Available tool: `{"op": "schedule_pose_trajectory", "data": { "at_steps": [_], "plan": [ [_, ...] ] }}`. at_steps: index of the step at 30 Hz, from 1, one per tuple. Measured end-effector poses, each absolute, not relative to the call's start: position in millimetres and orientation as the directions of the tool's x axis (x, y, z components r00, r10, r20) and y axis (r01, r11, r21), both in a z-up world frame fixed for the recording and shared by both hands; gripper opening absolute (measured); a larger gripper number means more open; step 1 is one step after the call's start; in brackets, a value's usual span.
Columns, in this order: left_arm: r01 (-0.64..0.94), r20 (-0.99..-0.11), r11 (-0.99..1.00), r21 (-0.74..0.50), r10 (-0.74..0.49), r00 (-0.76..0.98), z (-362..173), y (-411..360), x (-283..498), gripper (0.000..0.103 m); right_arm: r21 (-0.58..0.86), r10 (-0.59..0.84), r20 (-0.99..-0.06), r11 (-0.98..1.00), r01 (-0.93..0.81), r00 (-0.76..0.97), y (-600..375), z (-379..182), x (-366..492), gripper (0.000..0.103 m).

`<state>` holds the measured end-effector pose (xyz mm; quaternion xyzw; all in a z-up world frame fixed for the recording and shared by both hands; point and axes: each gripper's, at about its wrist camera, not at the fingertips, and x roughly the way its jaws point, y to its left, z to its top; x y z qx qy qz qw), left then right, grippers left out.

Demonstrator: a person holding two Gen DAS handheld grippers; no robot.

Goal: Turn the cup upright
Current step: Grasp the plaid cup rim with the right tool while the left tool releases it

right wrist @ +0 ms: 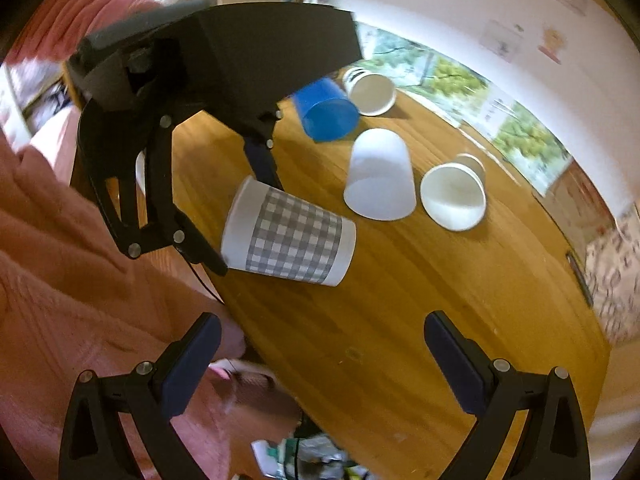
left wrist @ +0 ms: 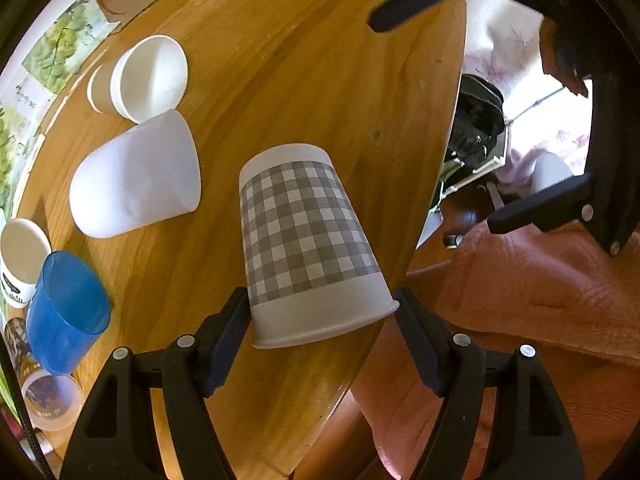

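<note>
The grey-checked paper cup point(left wrist: 308, 240) lies tipped over near the edge of the wooden desk point(left wrist: 320, 60), its rim end between the two fingers of the left claw point(left wrist: 320, 336), which closes on it at the rim. The right claw point(right wrist: 320, 364) hovers over the desk edge with its fingers spread wide, holding nothing. Farther in on the desk stand an upturned frosted white cup point(left wrist: 136, 180), a blue cup point(left wrist: 66, 312) and a tipped white cup point(left wrist: 150, 78).

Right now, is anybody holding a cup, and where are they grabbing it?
The left gripper holds the checkered cup by its wide rim end, one pad on each side. The right gripper is open and holds nothing.
</note>
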<state>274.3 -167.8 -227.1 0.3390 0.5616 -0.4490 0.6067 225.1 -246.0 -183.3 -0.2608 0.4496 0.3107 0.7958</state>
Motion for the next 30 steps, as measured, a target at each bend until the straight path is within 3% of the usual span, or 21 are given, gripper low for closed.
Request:
{"op": "schedule_pose_trajectory", "data": {
  "at_steps": [11,18,30],
  "plan": [
    [0.909,-0.992,0.405,-0.096,-0.117,-0.052,-223,-169,285,0.082,-0.184,0.252,-0.896,0.54,-0.821,0.366,-230,-188,233,0.102],
    [0.855,-0.986,0.507,-0.11,-0.163,-0.03,-206,-147,288,0.082,-0.209,0.258,-0.895,0.477,-0.854,0.363,-222,-191,236,0.102],
    [0.587,-0.958,0.799,-0.134,-0.256,0.128,-185,-67,286,0.082,-0.295,0.274,-0.878,0.338,-0.894,0.394,-191,-197,236,0.101]
  ]
}}
